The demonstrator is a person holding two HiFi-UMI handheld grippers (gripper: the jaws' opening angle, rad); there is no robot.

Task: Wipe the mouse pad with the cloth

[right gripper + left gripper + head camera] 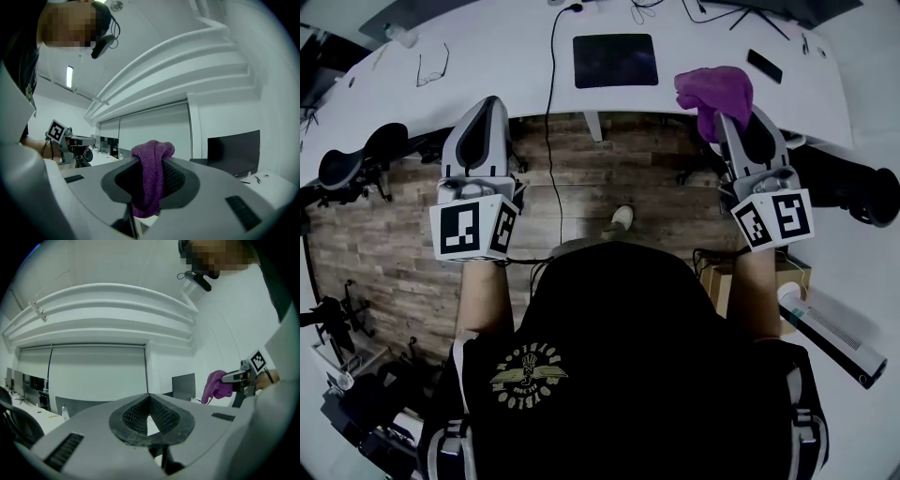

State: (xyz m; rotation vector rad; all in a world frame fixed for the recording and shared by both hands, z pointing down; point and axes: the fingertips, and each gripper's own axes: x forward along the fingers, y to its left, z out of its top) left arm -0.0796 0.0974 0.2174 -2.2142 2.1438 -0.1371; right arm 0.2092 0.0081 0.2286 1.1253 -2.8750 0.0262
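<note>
A black mouse pad [614,59] lies flat on the white desk [487,56], straight ahead of me. My right gripper [724,114] is shut on a purple cloth [715,92], held in the air near the desk's front edge, to the right of the pad. In the right gripper view the cloth [150,176] is bunched between the jaws and hangs below them. My left gripper [492,101] is shut with nothing in it, held up left of the pad at the desk edge. The left gripper view looks level across the room, showing the closed pads [136,416] and the cloth [216,384] off to the right.
On the desk lie glasses [431,70] at the left, a dark phone [764,66] at the right and a black cable [551,56] beside the pad. Office chairs [356,159] stand at the left and at the right [862,192]. A cardboard box [787,277] sits on the wooden floor.
</note>
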